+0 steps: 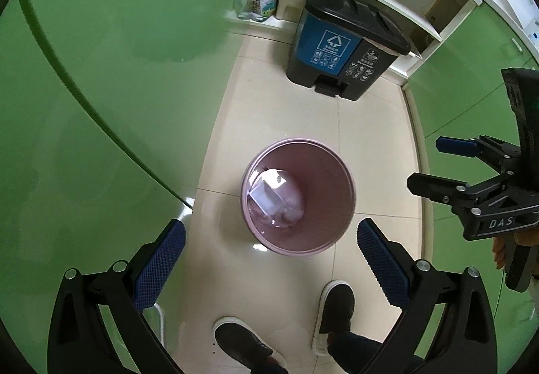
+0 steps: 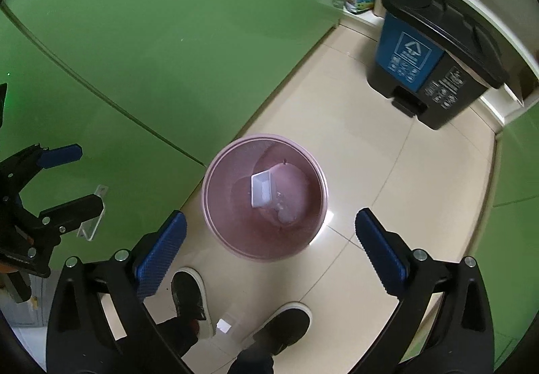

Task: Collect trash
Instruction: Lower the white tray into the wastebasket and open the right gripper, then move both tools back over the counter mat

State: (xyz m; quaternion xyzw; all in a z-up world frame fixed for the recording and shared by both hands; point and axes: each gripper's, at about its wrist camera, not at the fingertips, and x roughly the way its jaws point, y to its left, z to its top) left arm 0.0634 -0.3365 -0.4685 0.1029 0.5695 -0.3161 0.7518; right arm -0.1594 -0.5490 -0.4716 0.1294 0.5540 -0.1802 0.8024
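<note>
Both jaws of the right hand-held gripper [image 2: 271, 247] stand wide apart with nothing between them, pointing steeply down at the floor. Directly below and just ahead of its fingertips sits the pink bin [image 2: 215, 232], and inside that lies a white tray [image 2: 260, 189] among crumpled clear plastic. The spread jaws over the bin's mouth suit a drop, so the tray looks to me like trash already delivered. The left hand-held gripper [image 1: 271, 247] is open and empty too, hanging above the same bin from the other side, probably waiting clear of the drop. Behind the right hand-held gripper, down between the person's shoes [image 2: 283, 327], a small white scrap [image 2: 224, 326] lies on the tiles; it is likely the next piece to gather. Farther ahead, beyond the pink bin, a black-lidded pedal bin [image 2: 434, 71] stands against the shelf, lid down.
</note>
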